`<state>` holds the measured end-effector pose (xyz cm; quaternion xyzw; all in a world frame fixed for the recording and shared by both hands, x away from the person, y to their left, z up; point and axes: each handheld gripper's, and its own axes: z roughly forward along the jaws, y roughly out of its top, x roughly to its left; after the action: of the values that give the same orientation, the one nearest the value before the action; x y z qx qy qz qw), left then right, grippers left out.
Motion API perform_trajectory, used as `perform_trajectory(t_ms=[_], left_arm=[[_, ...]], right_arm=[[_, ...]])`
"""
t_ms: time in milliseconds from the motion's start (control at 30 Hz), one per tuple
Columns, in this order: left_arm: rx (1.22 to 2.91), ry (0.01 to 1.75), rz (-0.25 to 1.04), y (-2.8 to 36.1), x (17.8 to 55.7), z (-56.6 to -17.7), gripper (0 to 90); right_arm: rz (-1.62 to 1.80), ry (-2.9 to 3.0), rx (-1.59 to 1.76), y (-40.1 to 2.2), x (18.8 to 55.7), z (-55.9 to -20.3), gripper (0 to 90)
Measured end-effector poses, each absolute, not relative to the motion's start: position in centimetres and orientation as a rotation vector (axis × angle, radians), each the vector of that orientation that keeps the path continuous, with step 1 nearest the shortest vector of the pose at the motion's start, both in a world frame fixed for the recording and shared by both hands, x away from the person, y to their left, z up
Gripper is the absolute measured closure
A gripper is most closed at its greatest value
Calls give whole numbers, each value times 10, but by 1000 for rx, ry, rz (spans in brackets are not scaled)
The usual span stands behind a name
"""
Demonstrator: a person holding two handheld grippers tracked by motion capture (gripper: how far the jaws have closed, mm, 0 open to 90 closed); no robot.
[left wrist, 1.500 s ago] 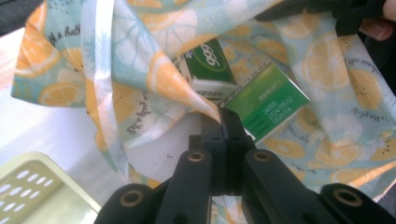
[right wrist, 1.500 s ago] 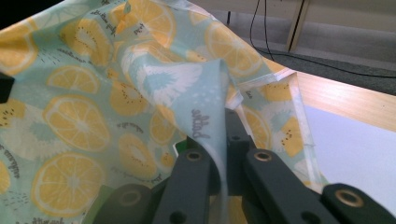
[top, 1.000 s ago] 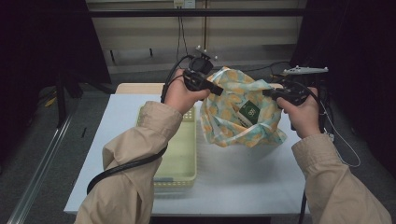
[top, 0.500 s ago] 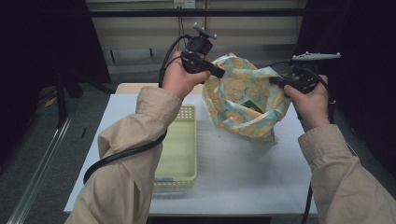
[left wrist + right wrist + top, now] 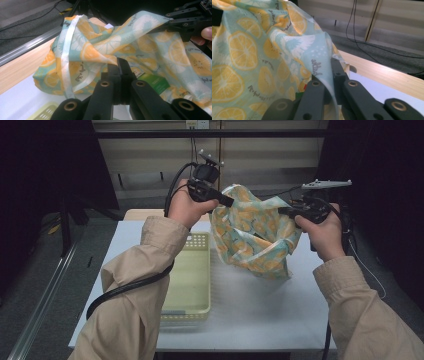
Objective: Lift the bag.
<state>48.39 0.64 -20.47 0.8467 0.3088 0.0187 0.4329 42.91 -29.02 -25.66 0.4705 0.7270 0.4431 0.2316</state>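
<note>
A person is standing at the white table (image 5: pixel 260 310), holding a hand-held gripper in each hand and lifting a cloth bag (image 5: pixel 252 237) between them. The bag — pale blue with orange slices printed on it — is hanging in the air above the table, just to the right of the yellow basket (image 5: pixel 192 280) that is lying on the table's left half. Its bottom fold is sagging down close to the table top; whether it is touching I cannot tell.

The left hand-held gripper (image 5: pixel 226 201) is pinching the bag's upper left edge. In the left gripper view its jaws are pressing tight together with the cloth (image 5: pixel 100 50) caught at their tips, and a white strap (image 5: pixel 67 55) is running down the bag's side. A green card (image 5: pixel 152 81) is peeking out inside the bag.

The right hand-held gripper (image 5: pixel 286 211) is gripping the bag's upper right edge. In the right gripper view its jaws are closing fully on a fold of the cloth (image 5: pixel 262 55), which is draping over the left jaw.

Both grippers are sitting at about the same height above the basket, pulling the mouth of the bag wide between them. Beyond the bag a wooden board (image 5: pixel 387 75) is lining the table's far edge.
</note>
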Motion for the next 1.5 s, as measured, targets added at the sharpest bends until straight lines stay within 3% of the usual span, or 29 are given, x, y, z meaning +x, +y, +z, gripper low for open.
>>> perform_trajectory(t_ms=[433, 600, 833, 1000, 1067, 1200, 1300, 1367, 1500], left_arm=[[2121, 799, 31, 33, 476, -220, 900], [2133, 805, 24, 44, 471, -227, 900], [2130, 835, 22, 59, 465, -240, 899], [2135, 860, 21, 69, 462, -250, 899], [2128, 873, 12, 74, 462, -254, 896], [2122, 906, 3, 82, 461, -263, 732], [2119, 929, 8, 86, 459, -268, 437], [2113, 909, -18, 89, 459, -272, 405], [2083, 915, 1, 93, 459, -276, 234]], right_arm=[[1281, 2090, 1266, -259, 429, -276, 896], [1343, 2108, 1272, -249, 427, -279, 832], [1399, 2071, 1365, -245, 422, -279, 449], [1398, 2063, 1353, -245, 415, -276, 302], [1374, 2062, 1334, -246, 412, -274, 288], [1346, 2062, 1326, -252, 407, -274, 252], [1355, 2053, 1337, -259, 405, -279, 226], [1363, 2054, 1346, -265, 405, -283, 209], [1358, 2058, 1349, -272, 403, -285, 196]])
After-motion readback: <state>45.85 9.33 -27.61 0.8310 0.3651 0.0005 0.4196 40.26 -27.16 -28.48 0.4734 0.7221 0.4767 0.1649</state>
